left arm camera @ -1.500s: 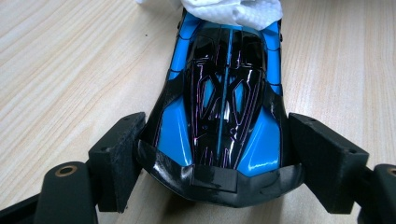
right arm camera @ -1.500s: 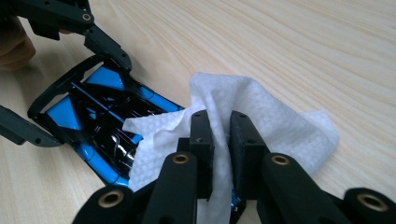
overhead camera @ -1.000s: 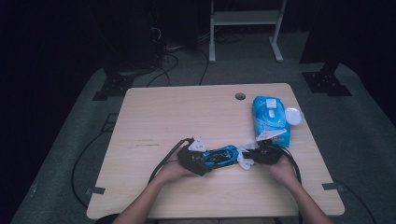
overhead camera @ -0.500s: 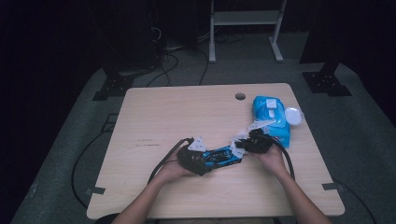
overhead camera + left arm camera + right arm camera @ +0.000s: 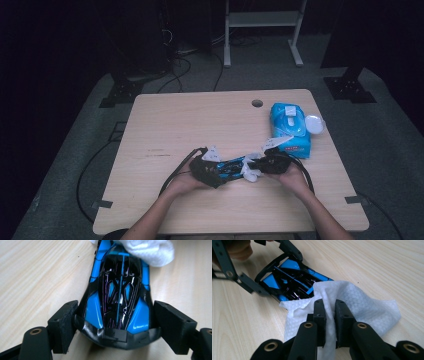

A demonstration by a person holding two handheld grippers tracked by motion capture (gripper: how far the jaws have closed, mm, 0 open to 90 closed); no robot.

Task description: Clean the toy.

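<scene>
Jaws of the left hand-held gripper (image 5: 117, 340) clamp the toy car (image 5: 120, 295); right hand-held gripper (image 5: 329, 307) pinches the wipe (image 5: 352, 302).

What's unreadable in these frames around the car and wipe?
- Toy car nose: left gripper view, covered by the white wipe.
- Car's wheels: both gripper views, hidden under its body.
- Wipe pack label: high view, too small to read.
- Left hand-held gripper jaws: high view, too dark and small.

Blue-and-black toy car (image 5: 120, 302), white dimpled wipe (image 5: 354, 305), black grippers.
</scene>
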